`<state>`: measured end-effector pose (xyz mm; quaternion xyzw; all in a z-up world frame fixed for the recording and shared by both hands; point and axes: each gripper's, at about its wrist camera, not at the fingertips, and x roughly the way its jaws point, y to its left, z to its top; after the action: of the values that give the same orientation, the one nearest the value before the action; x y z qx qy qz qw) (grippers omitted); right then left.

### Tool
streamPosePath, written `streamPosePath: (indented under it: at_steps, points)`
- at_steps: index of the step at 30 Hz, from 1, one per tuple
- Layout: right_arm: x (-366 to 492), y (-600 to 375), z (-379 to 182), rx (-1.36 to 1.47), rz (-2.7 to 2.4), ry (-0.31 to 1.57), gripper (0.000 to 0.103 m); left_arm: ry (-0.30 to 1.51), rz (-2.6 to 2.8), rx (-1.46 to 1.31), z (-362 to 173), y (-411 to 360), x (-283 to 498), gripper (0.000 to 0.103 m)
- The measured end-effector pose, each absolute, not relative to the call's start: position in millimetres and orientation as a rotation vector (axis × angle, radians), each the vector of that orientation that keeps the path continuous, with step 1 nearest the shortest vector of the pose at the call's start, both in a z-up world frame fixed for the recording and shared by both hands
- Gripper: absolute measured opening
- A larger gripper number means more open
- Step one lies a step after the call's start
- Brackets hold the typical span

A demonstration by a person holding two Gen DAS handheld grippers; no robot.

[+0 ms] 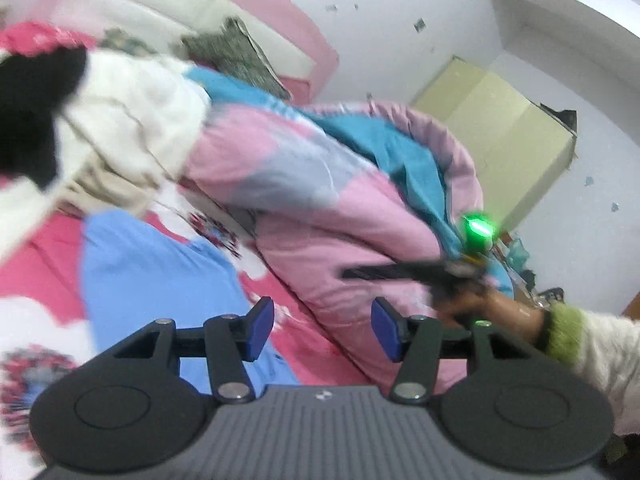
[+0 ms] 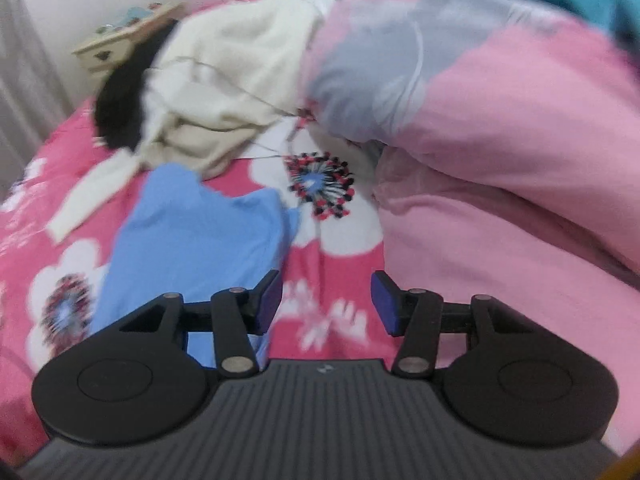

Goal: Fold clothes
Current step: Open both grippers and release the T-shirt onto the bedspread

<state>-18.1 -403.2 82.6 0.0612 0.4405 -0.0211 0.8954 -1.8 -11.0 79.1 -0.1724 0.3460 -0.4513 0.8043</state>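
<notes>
Right now both sets of jaws stand spread and empty: nothing lies between the left gripper (image 1: 322, 328) pads or the right gripper (image 2: 326, 306) pads. Just below and left of the right jaws lies the blue garment (image 2: 192, 232), flat on the flowered bed sheet (image 2: 340, 280). Beyond it sit a cream garment (image 2: 240, 80) and a bulky pink quilt (image 2: 500, 160). I judge a careless pinch could catch the sheet with the blue cloth, or the nearby quilt could crowd the fold.

A plain light-blue garment (image 2: 192, 236) lies spread flat on the near bed, with crumpled cream clothes (image 2: 228, 92) heaped just beyond it.
</notes>
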Motion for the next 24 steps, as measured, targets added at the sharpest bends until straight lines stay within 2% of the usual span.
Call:
streamPosePath:
  at_steps: [4, 7, 10, 15, 18, 21, 22, 24]
  points:
    - [-100, -373, 123, 0.207, 0.084, 0.812, 0.055, 0.752, -0.884, -0.277, 102, 43, -26, 0.058]
    - [-149, -343, 125, 0.280, 0.217, 0.792, 0.057, 0.871, -0.842, -0.186, 91, 67, -39, 0.063]
    - [-171, -302, 93, 0.323, 0.356, 0.847, 0.058, 0.971, -0.803, -0.062, 46, 68, -62, 0.063]
    - [-171, -230, 14, 0.330, 0.511, 1.028, 0.057, 1.020, -0.724, 0.150, -35, 43, -92, 0.062]
    - [-176, -200, -12, 0.278, 0.553, 1.097, 0.057, 0.990, -0.709, 0.195, -59, 37, -100, 0.062]
    - [-189, -194, -14, 0.270, 0.551, 1.091, 0.057, 0.980, -0.710, 0.152, -70, 32, -92, 0.062]
    - [-192, -197, -14, 0.276, 0.531, 1.082, 0.057, 0.989, -0.706, 0.151, -76, 27, -88, 0.060]
    - [-191, -207, -14, 0.305, 0.479, 1.068, 0.057, 1.009, -0.698, 0.164, -88, 18, -83, 0.040]
